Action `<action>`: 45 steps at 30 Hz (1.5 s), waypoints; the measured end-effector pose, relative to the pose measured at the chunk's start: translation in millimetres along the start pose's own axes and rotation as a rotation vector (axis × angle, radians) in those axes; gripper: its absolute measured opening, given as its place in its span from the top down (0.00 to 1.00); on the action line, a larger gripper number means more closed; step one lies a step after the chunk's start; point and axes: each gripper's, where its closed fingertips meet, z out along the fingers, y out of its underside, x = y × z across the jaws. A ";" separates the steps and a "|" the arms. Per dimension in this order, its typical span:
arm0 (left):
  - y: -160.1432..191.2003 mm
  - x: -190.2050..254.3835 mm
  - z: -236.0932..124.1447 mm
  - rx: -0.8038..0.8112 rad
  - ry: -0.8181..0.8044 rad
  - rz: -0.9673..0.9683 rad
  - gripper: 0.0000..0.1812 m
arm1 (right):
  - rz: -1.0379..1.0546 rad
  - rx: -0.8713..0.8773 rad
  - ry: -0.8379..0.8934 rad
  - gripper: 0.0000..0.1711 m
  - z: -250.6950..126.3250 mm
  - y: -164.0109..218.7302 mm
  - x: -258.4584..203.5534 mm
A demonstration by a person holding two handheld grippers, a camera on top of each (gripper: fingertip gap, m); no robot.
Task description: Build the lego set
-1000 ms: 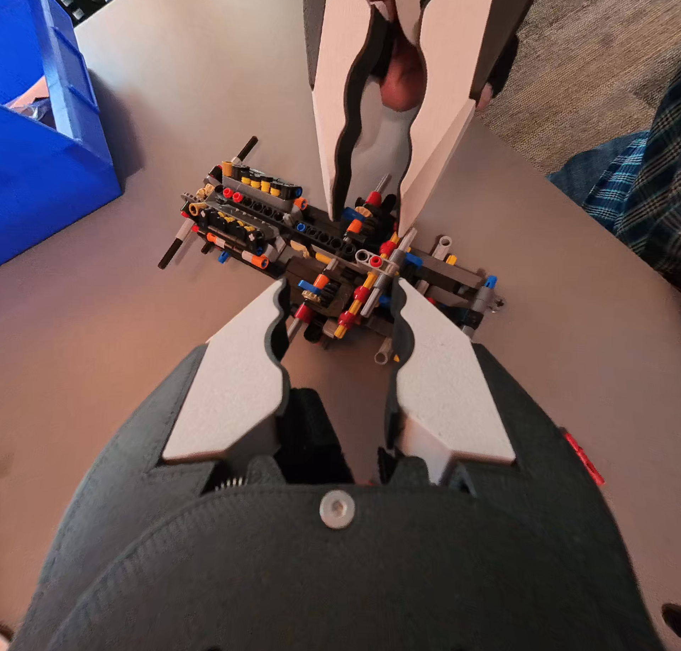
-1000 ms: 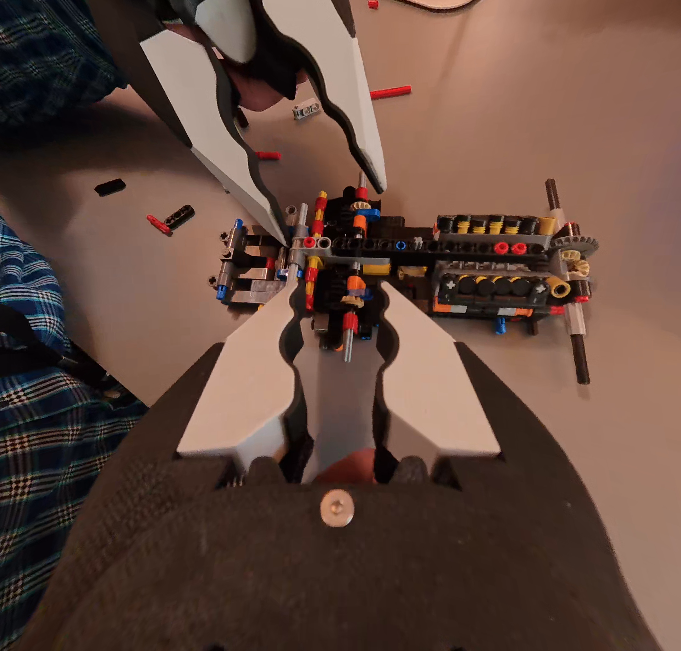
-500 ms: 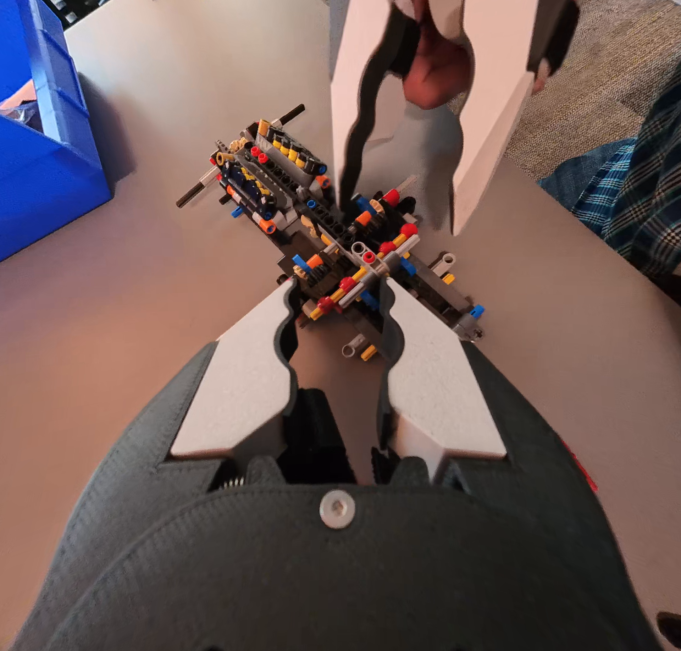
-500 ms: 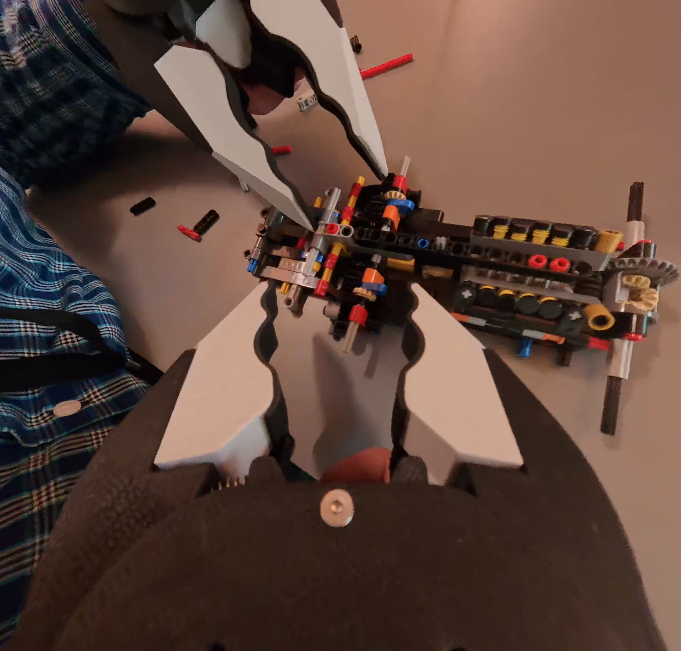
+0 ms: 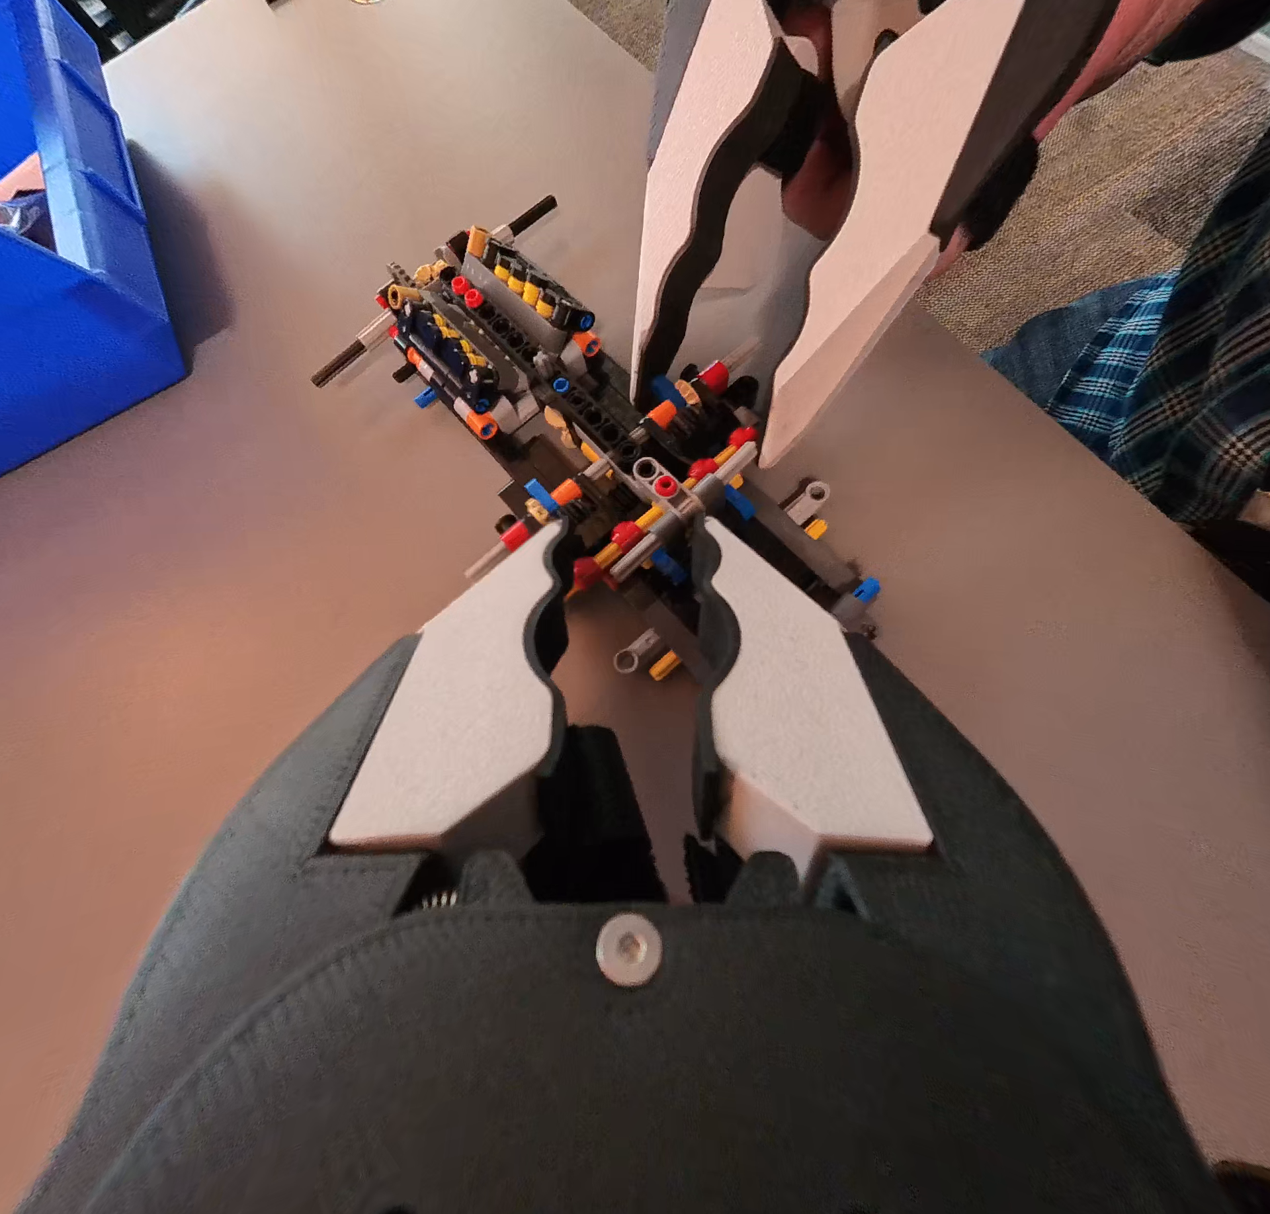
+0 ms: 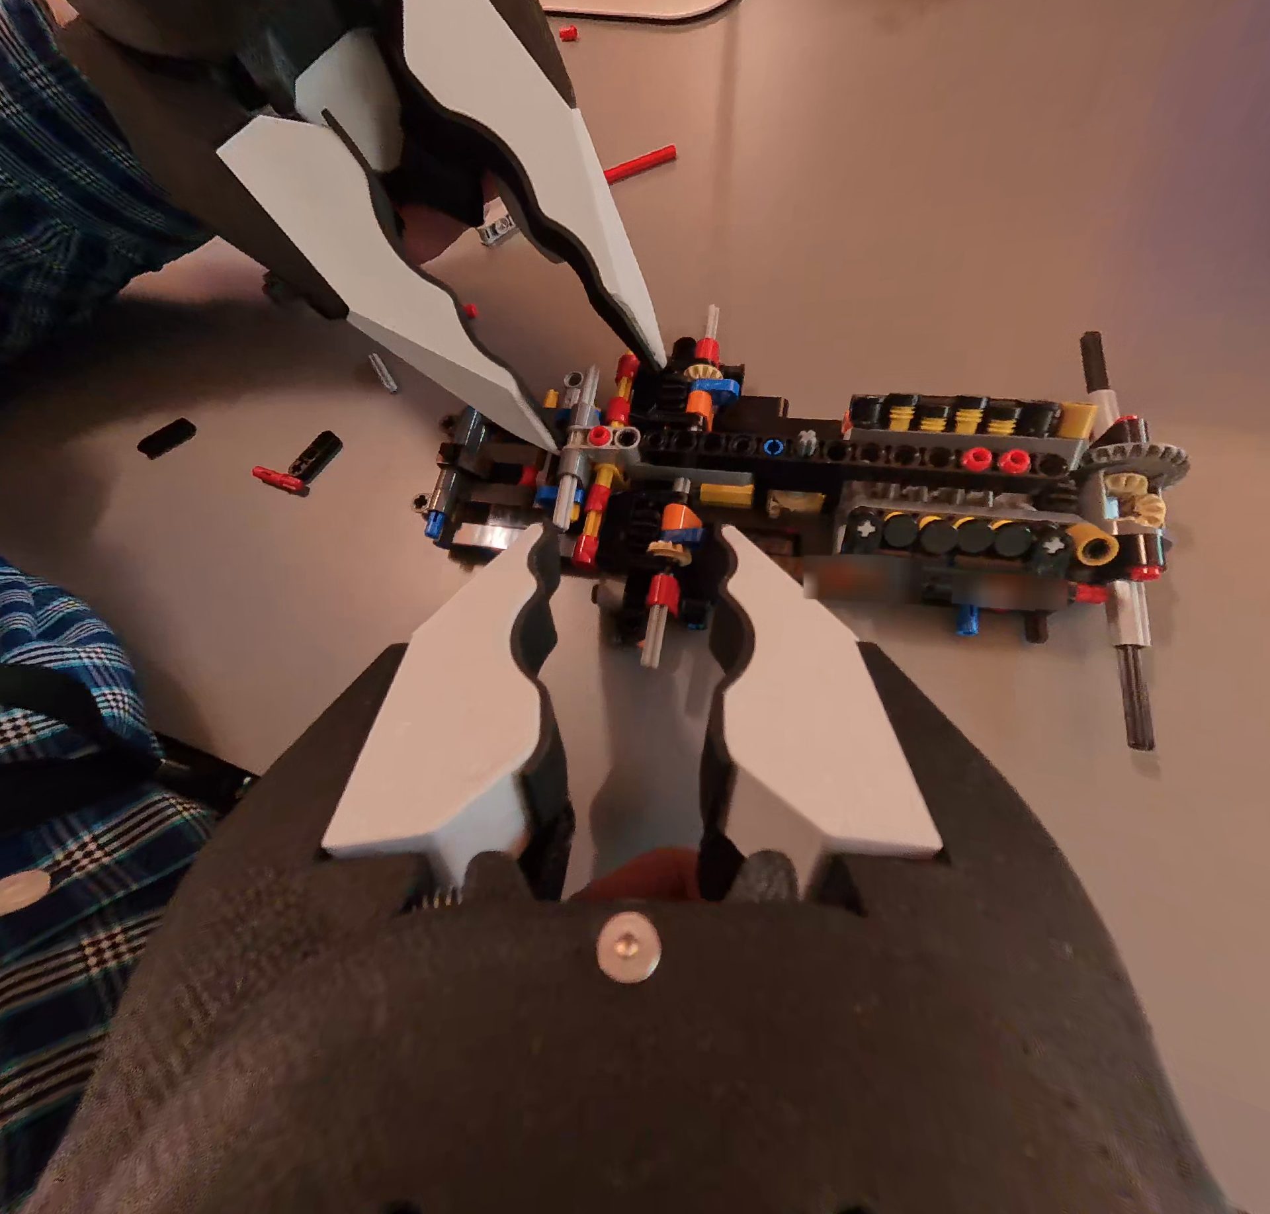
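Note:
The lego model [image 5: 512, 329] is a long black and grey chassis with yellow, red, blue and orange pins, lying on the tan table [image 5: 275, 150]. In the right wrist view [image 6: 893, 456] it runs left to right, with a gear and a black axle at its right end. My left gripper [image 5: 631, 538] grips the cross-axle part of the model near its front; it also shows in the right wrist view [image 6: 608, 404]. My right gripper [image 6: 633, 545] closes on the black block with the red-bushed axle from the opposite side, and shows in the left wrist view [image 5: 704, 418].
A blue bin [image 5: 69, 253] stands at the far left. Loose parts lie beyond the model: a red axle [image 6: 639, 164], black pieces [image 6: 165, 437], a red pin [image 6: 278, 480] and a small grey piece [image 6: 498, 227]. A person's plaid shirt [image 6: 55, 631] and the table edge [image 5: 1031, 411] are close. The grippers are tip to tip, or close to it.
The model turned with the left gripper and now lies level again in the right wrist view. The left jaws narrowed onto it. The right gripper lifted and widened, then came back down and narrowed.

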 end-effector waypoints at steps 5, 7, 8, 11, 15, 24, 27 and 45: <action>0.1 0.8 0.1 0.005 0.009 -0.006 0.84 | -0.035 -0.001 0.022 0.81 -1.1 -1.5 3.7; 0.5 -0.2 -0.3 0.003 0.007 -0.011 0.82 | -0.045 0.018 0.031 0.91 -3.4 -4.4 7.3; 0.1 0.4 0.0 0.006 0.011 -0.011 0.82 | -0.040 0.014 0.028 0.91 -3.2 -4.1 7.4; 0.5 -1.4 -0.5 0.005 0.003 -0.011 0.81 | -0.034 0.021 0.033 0.89 -3.5 -4.7 7.8; 0.6 -3.6 -2.9 -0.010 -0.029 -0.002 0.80 | -0.008 0.030 0.040 0.90 -6.8 -2.6 8.1; -0.5 6.2 -2.2 -0.017 -0.089 -0.021 0.80 | 0.009 0.047 0.047 0.98 -8.7 -3.2 10.8; 0.0 5.4 -2.0 0.003 -0.094 -0.052 0.80 | -0.006 0.047 0.069 0.98 -8.1 -3.2 11.2; 12.5 20.6 4.8 -0.074 -0.165 -0.213 0.75 | 0.160 0.084 0.008 0.96 -9.2 -1.3 7.8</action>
